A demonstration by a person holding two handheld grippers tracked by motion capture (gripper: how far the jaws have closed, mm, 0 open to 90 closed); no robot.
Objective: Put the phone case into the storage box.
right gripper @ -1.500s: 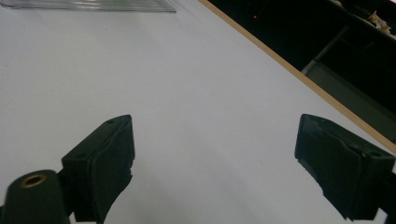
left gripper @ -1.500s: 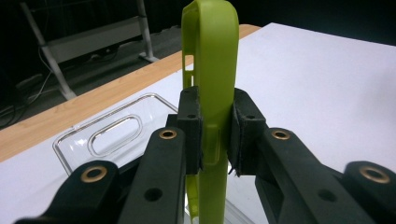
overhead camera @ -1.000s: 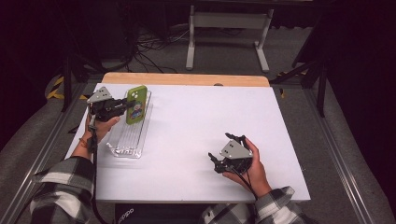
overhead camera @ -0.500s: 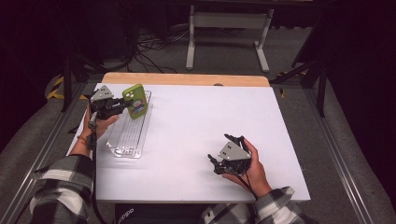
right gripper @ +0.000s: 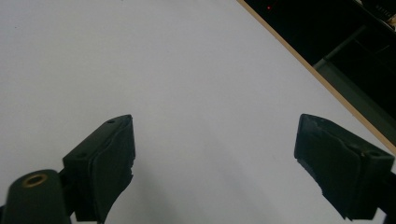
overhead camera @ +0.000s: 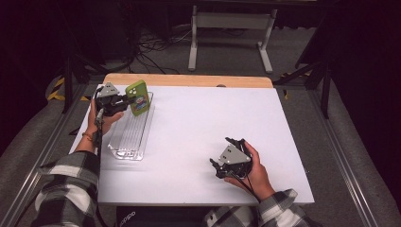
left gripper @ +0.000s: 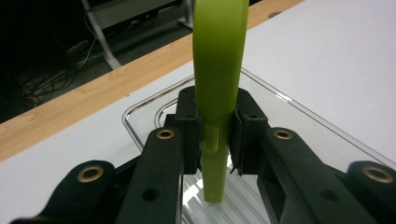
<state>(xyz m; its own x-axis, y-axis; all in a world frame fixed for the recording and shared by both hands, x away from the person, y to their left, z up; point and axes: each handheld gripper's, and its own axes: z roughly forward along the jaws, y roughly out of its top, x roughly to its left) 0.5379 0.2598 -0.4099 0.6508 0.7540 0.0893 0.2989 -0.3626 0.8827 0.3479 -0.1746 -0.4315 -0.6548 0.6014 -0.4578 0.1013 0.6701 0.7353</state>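
Observation:
A green phone in a case with a picture on its back is held upright over the far end of a clear plastic tray. My left gripper is shut on it. In the left gripper view the phone shows edge-on, squeezed between the two black pads, with the left gripper above the ribbed tray floor. My right gripper rests on the white table near the front right, in a hand. In the right gripper view its jaws stand wide apart, and the right gripper has nothing between them.
The white table has a wooden strip along its far edge. Behind it are a grey floor, cables and a white stand. Plaid sleeves come in from the bottom. Metal rails run along both sides.
The left hand has carried the phone a little toward the far end of the tray and tilted it. The right hand has stayed where it was.

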